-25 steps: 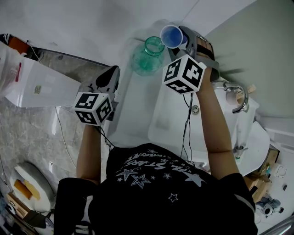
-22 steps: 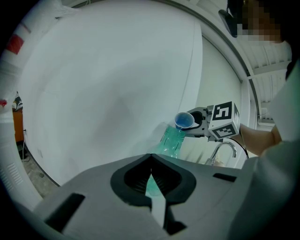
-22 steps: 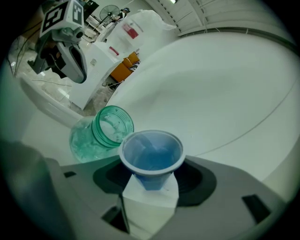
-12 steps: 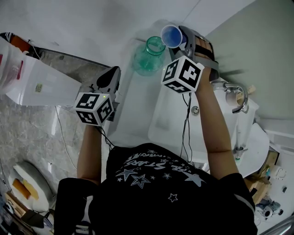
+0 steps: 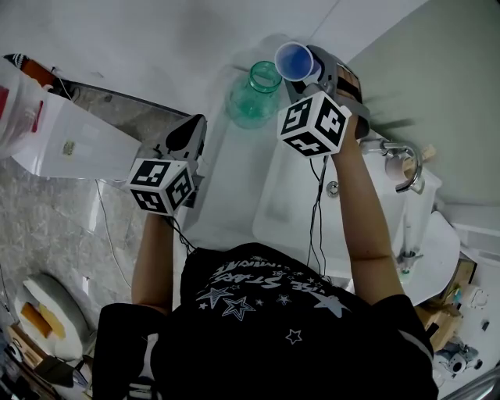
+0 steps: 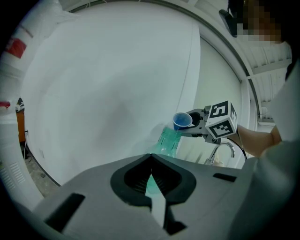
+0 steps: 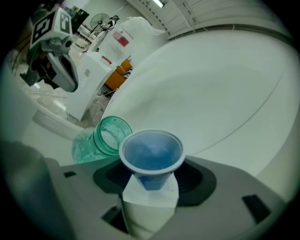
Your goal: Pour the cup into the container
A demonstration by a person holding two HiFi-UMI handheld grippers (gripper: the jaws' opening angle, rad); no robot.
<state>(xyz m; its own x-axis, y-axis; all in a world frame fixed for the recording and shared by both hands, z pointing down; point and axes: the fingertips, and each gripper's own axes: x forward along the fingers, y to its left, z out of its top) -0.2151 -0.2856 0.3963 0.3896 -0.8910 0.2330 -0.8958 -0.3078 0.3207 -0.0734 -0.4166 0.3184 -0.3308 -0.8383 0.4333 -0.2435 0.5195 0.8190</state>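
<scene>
Clamped upright in right gripper [image 5: 307, 67], small blue plastic cup [image 5: 293, 60] just at 2 o'clock of translucent green jar [image 5: 251, 98]; left gripper [image 5: 192, 129] closed, empty, farther off.

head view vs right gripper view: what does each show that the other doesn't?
Head view only: the person's black star-print shirt, the chrome faucet and the white sink basin.
Right gripper view only: the white pads of the right tongs clamped on the base of the blue plastic cup, plus a ceiling light.
Both: that cup beside the mouth of the green see-through jar, and the left tongs, shut and empty, off to the side.
</scene>
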